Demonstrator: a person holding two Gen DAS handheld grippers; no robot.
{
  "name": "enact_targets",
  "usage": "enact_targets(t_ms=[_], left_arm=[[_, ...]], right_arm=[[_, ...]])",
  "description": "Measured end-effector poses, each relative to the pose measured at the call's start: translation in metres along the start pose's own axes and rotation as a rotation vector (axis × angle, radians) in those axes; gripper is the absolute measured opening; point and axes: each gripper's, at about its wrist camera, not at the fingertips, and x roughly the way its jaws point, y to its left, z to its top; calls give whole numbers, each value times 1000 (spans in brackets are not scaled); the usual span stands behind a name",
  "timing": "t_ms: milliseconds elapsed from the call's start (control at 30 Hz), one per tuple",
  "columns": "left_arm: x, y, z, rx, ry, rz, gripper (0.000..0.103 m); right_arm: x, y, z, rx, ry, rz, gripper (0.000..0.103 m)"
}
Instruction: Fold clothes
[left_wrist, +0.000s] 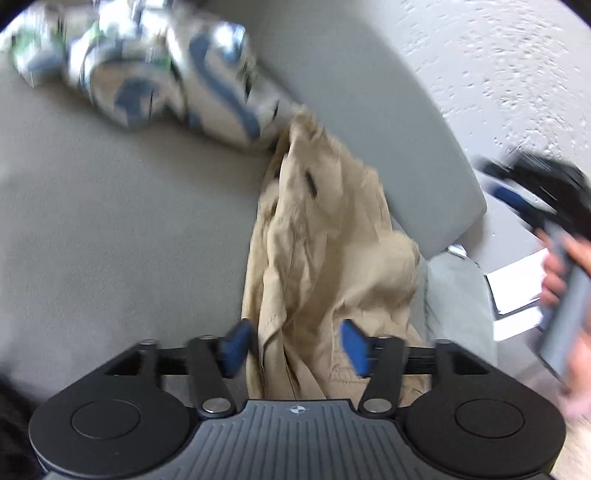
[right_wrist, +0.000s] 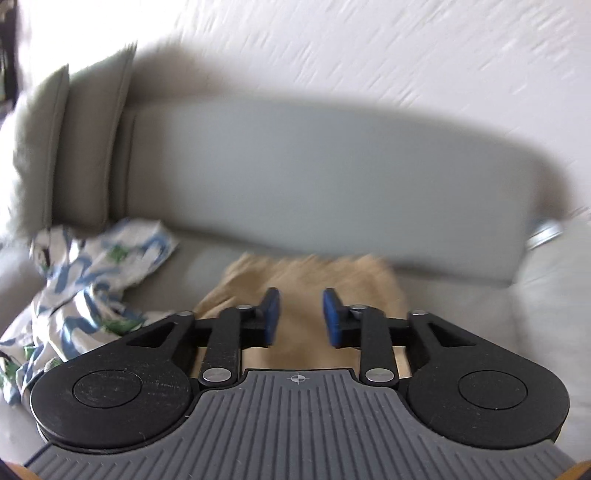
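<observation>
A grey sofa (left_wrist: 92, 229) serves as the folding surface, seen from two cameras, both frames smeared by motion.

In the left wrist view, a tan garment (left_wrist: 325, 236), probably trousers or a shirt, lies crumpled in a long strip on the seat, running from the 12 o'clock side of the left hand-held gripper (left_wrist: 297, 345) up toward the sofa's backrest (left_wrist: 369, 110). The blue pads (left_wrist: 356, 349) of this hand-held gripper stand apart with the near end of the tan cloth between them, but they are not pressed onto it. It seems placed this way so the pads can straddle an edge before pinching.

At 11 o'clock, up against the backrest, sits a bunched white garment with blue and green print (left_wrist: 147, 70), just touching the far end of the tan one. It looks set aside, waiting its turn.

At 3 o'clock, off the sofa's end, the person's right hand (left_wrist: 565, 273) grips the grey body of the other tool, near some white paper (left_wrist: 517, 284).

In the right wrist view, the right hand-held gripper (right_wrist: 301, 319) also has its pads spread wide, nothing between them in contact that can be made out. The tan garment (right_wrist: 306, 280) lies just past them at 12 o'clock, heavily blurred; the printed garment (right_wrist: 85, 273) is at 9 o'clock, below two upright cushions (right_wrist: 74, 147).

Judging from this, folding has not begun: the tan piece must first be gripped at two points and spread flat.
</observation>
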Motion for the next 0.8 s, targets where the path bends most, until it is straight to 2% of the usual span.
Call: enact_targets(t_ms=[100, 167, 267, 333, 367, 433, 500, 667, 733, 800], left_arm=[[-23, -15, -2, 27, -55, 14, 67], [-40, -25, -7, 57, -81, 19, 67], [-57, -41, -12, 92, -79, 54, 68], [-65, -46, -17, 99, -59, 76, 68], [-65, -48, -20, 108, -51, 93, 67], [-59, -51, -29, 132, -30, 165, 66], [-50, -51, -38, 130, 0, 218, 63], [-32, -49, -60, 136, 86, 257, 57], [-28, -45, -65, 121, 84, 255, 54], [-23, -39, -67, 125, 63, 248, 51]], right_arm=[[-80, -54, 7, 55, -118, -45, 46], [-133, -86, 4, 90, -187, -71, 47], [-205, -122, -5, 117, -288, -117, 49], [-246, -137, -16, 118, -348, -137, 55], [-262, -143, -21, 119, -353, -137, 57], [-281, -154, -34, 148, -321, -90, 67], [-255, -148, -64, 183, -166, 1, 74], [-184, -128, -143, 268, 242, 234, 76], [-154, -121, -178, 330, 365, 289, 72], [-136, -118, -205, 400, 449, 327, 70]])
